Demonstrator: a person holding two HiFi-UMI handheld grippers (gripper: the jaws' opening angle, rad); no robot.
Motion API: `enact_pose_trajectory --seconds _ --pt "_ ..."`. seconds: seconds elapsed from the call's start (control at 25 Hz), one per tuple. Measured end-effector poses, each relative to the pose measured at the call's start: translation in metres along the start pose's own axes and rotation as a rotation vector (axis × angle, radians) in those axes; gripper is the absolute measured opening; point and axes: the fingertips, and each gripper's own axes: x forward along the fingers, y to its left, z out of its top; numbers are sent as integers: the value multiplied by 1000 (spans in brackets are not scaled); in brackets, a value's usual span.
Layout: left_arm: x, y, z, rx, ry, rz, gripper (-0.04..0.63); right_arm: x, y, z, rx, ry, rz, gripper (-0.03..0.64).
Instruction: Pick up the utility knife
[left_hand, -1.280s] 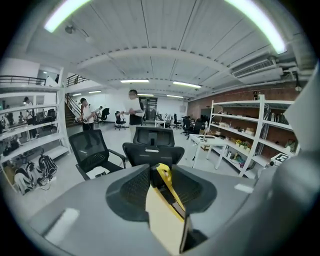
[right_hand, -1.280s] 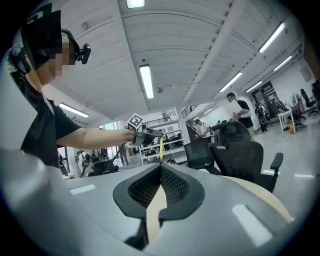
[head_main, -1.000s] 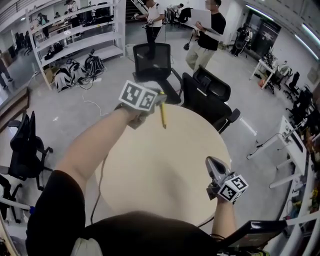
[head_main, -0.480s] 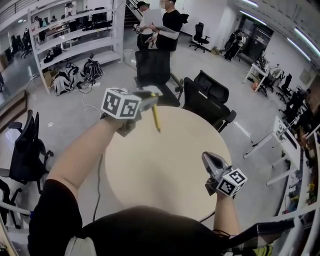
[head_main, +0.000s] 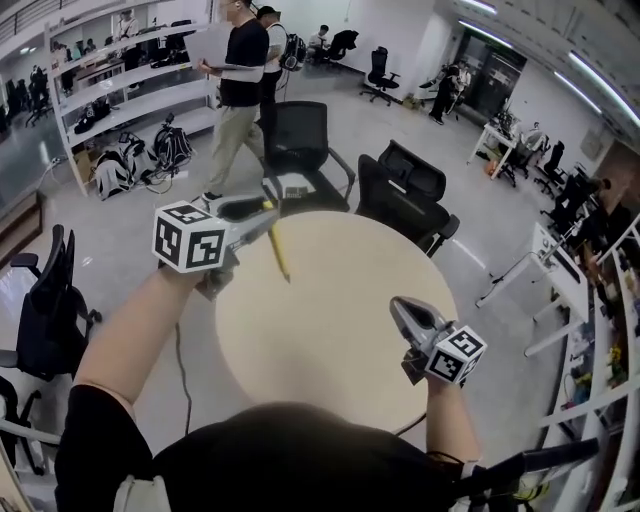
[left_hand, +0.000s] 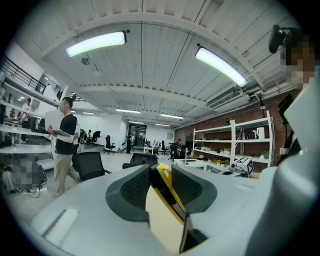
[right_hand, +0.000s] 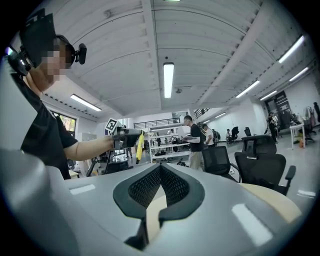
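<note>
Utility knife (head_main: 278, 246) in outstretched left gripper (head_main: 266, 206), apparently level

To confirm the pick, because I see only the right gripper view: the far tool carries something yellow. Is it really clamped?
Observer: Yes. In the left gripper view, the left tool's pads press both sides of the yellow utility knife.
Operator: And where does it hang, please?
Observer: In the head view it hangs down from that tool, seen against the far left part of the round beige table.
</note>
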Motion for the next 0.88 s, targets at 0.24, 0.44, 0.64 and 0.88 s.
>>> enact_pose_trajectory --seconds 0.24,0.44,0.64,0.88 --pt "-57 -14 -12 -4 -42 7 137 10 25 -5 1 9 18 15" --pt "-90 -12 -20 -17 -79 17 137 23 39 -7 -8 0 30 15" --pt "-103 -16 -36 -39 -87 15 137 25 48 -9 -3 5 30 15" --pt "-121 -28 -47 -48 -107 37 137 28 59 -10 19 -14 33 14"
